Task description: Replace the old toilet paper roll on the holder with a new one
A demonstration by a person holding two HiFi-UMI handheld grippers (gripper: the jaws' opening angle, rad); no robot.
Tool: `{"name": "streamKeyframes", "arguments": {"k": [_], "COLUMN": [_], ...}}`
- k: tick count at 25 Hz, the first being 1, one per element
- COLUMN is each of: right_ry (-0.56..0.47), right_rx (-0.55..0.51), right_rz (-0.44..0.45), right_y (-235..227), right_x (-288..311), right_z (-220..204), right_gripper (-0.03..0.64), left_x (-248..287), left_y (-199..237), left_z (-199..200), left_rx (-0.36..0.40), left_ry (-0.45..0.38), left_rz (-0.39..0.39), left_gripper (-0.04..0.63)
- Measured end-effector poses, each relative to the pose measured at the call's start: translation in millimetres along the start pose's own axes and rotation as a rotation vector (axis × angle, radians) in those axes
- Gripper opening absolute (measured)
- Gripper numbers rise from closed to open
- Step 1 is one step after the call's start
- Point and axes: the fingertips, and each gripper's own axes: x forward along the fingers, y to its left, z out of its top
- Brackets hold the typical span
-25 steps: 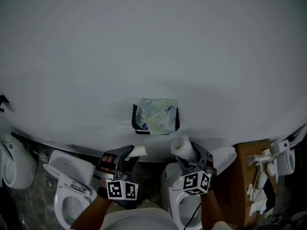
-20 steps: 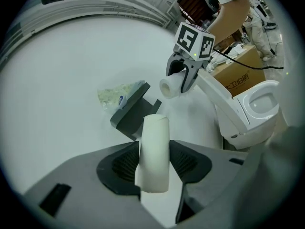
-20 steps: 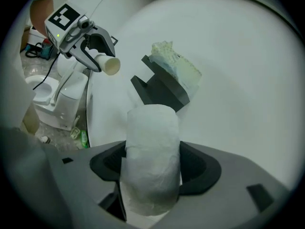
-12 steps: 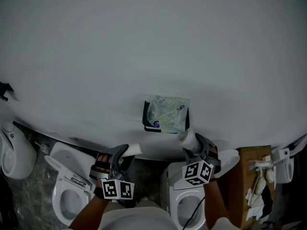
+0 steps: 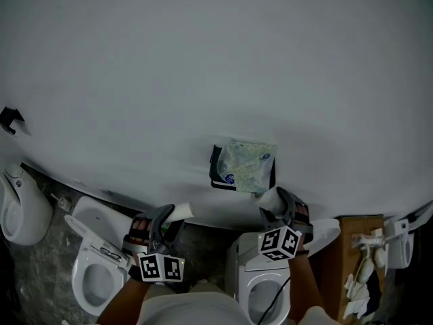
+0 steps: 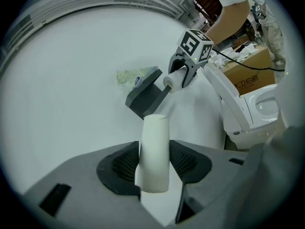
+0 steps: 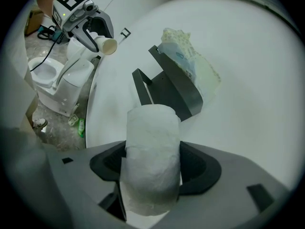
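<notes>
The left gripper (image 5: 170,217) is clamped on a bare tube (image 6: 153,151), so the old roll looks already off. Ahead and to its right, the holder (image 5: 218,171) carries a tissue pack (image 5: 249,166) but no roll. The right gripper (image 5: 279,203) pinches the new roll (image 7: 152,161), just short of the holder. Fitting it remains.

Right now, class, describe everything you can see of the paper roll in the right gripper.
The paper roll is white, soft and slightly crinkled, a small cylinder with a loose outer edge. It sticks out lengthwise from the right gripper, whose jaws are clamped on its sides. Its free end points toward the dark holder, close by it.
</notes>
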Motion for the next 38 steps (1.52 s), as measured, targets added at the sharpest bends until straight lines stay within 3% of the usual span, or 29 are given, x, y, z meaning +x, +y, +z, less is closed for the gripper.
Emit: {"name": "streamKeyframes", "arguments": {"k": [13,27,33,38], "right_ry": [-0.055,-0.099,-0.136,-0.158], "right_rx": [-0.037,-0.091,-0.132,-0.163], "right_rz": [-0.017,-0.131,-0.161,-0.185], "right_y": [9.1,11.0,17.3,17.7], "right_x": [8.6,4.3,1.0,5.7], "right_z": [33.6,51.3,63.5,68.1], "right_gripper": [0.31,0.31,0.256,0.252], "left_x": [-6.4,-7.9,-6.1,-6.5], "left_y": [11.2,20.0,17.2,15.2], "left_z": [-23.2,-29.6,-30.2,-27.9], "left_rx": [-0.03,-0.026,-0.033,-0.035], "left_ry": [0.038,0.041,0.036,0.029], "left_rz": [0.019,0.022,0.013,0.006], "left_gripper": [0.199,0.199,0.199,0.201]}}
